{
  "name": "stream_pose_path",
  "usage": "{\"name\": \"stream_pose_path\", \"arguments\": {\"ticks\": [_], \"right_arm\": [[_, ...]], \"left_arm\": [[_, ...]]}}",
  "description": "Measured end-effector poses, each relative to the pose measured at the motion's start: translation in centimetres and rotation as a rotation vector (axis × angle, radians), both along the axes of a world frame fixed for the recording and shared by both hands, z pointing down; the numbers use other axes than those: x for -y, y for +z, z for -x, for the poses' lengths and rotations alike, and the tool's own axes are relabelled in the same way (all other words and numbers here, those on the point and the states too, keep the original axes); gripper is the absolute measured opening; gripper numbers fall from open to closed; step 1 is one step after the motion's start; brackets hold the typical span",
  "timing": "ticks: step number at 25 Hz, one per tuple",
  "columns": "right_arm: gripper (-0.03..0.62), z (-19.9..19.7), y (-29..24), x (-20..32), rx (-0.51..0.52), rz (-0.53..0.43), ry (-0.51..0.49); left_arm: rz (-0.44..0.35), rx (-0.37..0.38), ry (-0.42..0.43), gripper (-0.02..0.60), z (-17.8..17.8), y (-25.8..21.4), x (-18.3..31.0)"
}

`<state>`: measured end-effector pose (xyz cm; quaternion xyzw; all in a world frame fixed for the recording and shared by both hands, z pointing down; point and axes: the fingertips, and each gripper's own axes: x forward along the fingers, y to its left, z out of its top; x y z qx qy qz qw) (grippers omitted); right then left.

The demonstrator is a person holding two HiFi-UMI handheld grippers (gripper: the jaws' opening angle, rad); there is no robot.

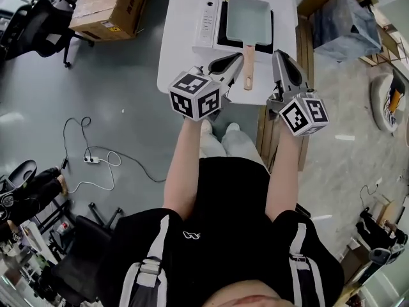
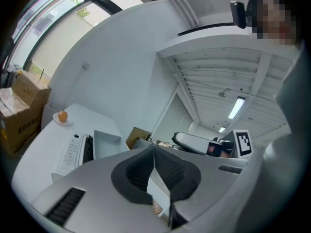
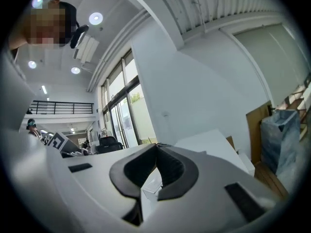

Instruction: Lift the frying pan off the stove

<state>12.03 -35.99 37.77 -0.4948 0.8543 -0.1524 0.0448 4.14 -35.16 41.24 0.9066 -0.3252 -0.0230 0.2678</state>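
A rectangular pale frying pan sits on a white portable stove at the far end of a white table. Its wooden handle points toward me. My left gripper is shut and empty, with its tips just left of the handle over the table's near edge. My right gripper is also shut and empty, and hangs to the right of the handle near the table's right edge. In the left gripper view the closed jaws point past the stove and pan. The right gripper view shows its jaws closed.
A small orange object on a saucer sits at the table's far corner. Cardboard boxes and an office chair stand at the left. A power strip with cable lies on the floor. A wrapped bundle and wooden boards are to the right.
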Motion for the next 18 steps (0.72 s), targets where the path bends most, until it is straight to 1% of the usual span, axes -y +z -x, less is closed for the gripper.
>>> {"name": "stream_pose_path", "arguments": {"ticks": [3,4,5,7,9,11,13,14,16,18], "right_arm": [[0.006,-0.9,2.1,1.4,0.042,0.07,0.001],[0.008,-1.0,2.7,1.7,0.05,0.087,-0.005],[0.008,-1.2,3.4,2.0,0.057,0.102,-0.012],[0.018,-1.4,4.5,2.3,0.098,0.137,-0.041],[0.085,-1.0,5.8,2.3,0.17,0.19,-0.095],[0.126,-0.5,7.3,2.2,0.216,0.246,-0.14],[0.129,-0.3,8.7,2.2,0.225,0.289,-0.171],[0.145,-0.2,9.3,2.1,0.228,0.313,-0.19],[0.223,0.3,10.4,2.0,0.246,0.361,-0.233],[0.23,0.8,11.2,1.9,0.256,0.395,-0.266]], "left_arm": [[0.064,-0.093,0.039,0.008,-0.4,1.3,0.1],[0.077,-0.107,0.045,0.008,-0.4,1.8,0.2],[0.087,-0.107,0.051,0.008,-0.6,2.4,0.3],[0.111,-0.092,0.07,0.063,-1.1,3.8,0.3],[0.149,-0.088,0.095,0.064,-1.6,5.2,0.1],[0.199,-0.101,0.129,0.124,-2.1,6.5,-0.3],[0.247,-0.12,0.167,0.176,-2.8,7.6,-0.7],[0.266,-0.123,0.18,0.179,-3.1,8.1,-0.9],[0.289,-0.099,0.192,0.179,-3.3,9.2,-1.1],[0.304,-0.056,0.192,0.181,-3.0,10.3,-1.1]]}}
